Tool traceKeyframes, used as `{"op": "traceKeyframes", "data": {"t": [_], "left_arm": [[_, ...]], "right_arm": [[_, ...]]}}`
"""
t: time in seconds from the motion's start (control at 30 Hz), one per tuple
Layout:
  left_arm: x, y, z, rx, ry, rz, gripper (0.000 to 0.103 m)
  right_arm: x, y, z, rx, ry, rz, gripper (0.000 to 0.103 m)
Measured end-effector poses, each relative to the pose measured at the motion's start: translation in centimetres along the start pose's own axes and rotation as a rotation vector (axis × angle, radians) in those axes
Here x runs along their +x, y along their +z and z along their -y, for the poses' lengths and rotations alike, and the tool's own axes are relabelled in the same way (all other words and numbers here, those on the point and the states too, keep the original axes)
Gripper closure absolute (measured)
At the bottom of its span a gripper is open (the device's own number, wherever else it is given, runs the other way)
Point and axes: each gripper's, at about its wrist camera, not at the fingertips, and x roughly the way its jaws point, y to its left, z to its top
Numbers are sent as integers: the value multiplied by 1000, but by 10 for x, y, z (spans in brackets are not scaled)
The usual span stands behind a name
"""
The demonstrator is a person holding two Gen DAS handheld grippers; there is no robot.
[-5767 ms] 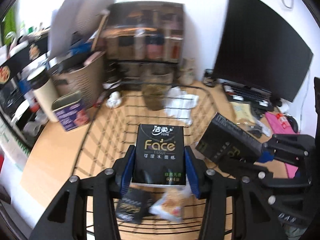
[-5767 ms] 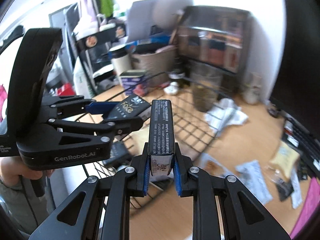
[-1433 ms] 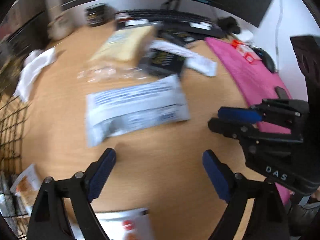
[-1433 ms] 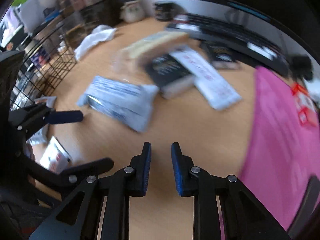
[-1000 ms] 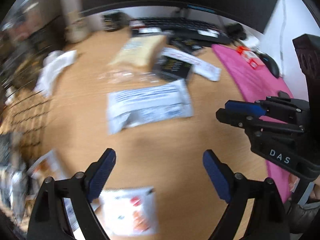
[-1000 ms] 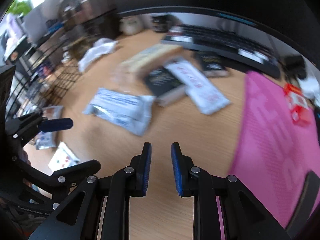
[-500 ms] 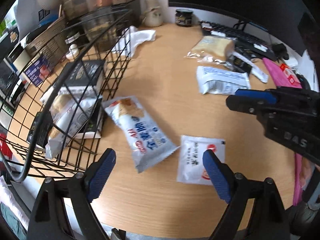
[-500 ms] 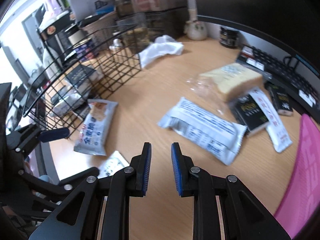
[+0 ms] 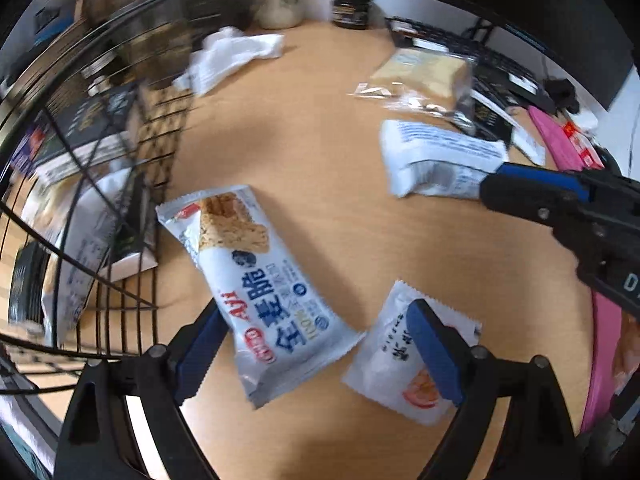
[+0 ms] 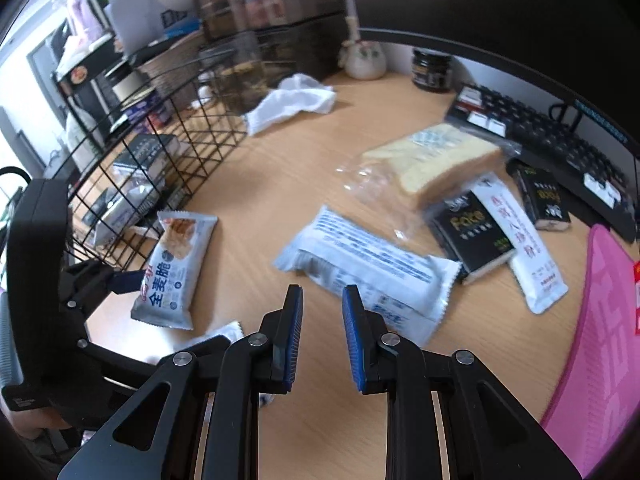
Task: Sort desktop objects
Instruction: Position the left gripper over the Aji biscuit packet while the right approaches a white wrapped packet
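My left gripper (image 9: 316, 346) is open wide and points steeply down at the wooden desk. A white-and-blue cracker pack (image 9: 260, 280) lies flat between its fingers, untouched. A small white sachet (image 9: 400, 360) sits partly under the right finger. The black wire basket (image 9: 80, 80) with several packs inside stands just left of the cracker pack. My right gripper (image 10: 322, 336) hovers over the desk, its jaws a narrow gap apart with nothing between them. Just beyond its tips lies a long white packet (image 10: 368, 268).
Further right lie bagged bread (image 10: 436, 160), a black tissue pack (image 10: 472, 232), a white strip sachet (image 10: 524, 248) and another black pack (image 10: 542, 196). A white cloth (image 10: 292, 104), a dark jar (image 10: 432, 66), a keyboard (image 10: 552, 140) and a pink mat (image 10: 600, 320) ring the desk.
Both views have swung from the right-hand clutter toward the basket. My left gripper has dropped closer, so the cracker pack now lies between its fingers. Neither gripper's opening has changed.
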Motion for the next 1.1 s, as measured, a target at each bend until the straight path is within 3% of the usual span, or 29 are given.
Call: {"op": "traceKeyframes", "data": {"t": [0.2,0.33,0.5,0.7,0.87,1.1], "left_arm": [[6,8,35,95,-60,5,13],[10,16,43,117,-55,15,13],[9,26,48,123,-102,14,13],[7,21,33,104,-101,3,13],[8,16,16,68,-71,2,13],[15,27,21,100,-86,15,13]], "right_arm": [[-1,-6,24,48,-31,-15,81],[-6,-8,36,75,-51,-6,81],[-16,-5,45,98,-74,17,81],[-10,16,45,96,-77,62,81],[17,36,36,63,-77,43,81],[18,16,37,62,-47,-2,81]]}}
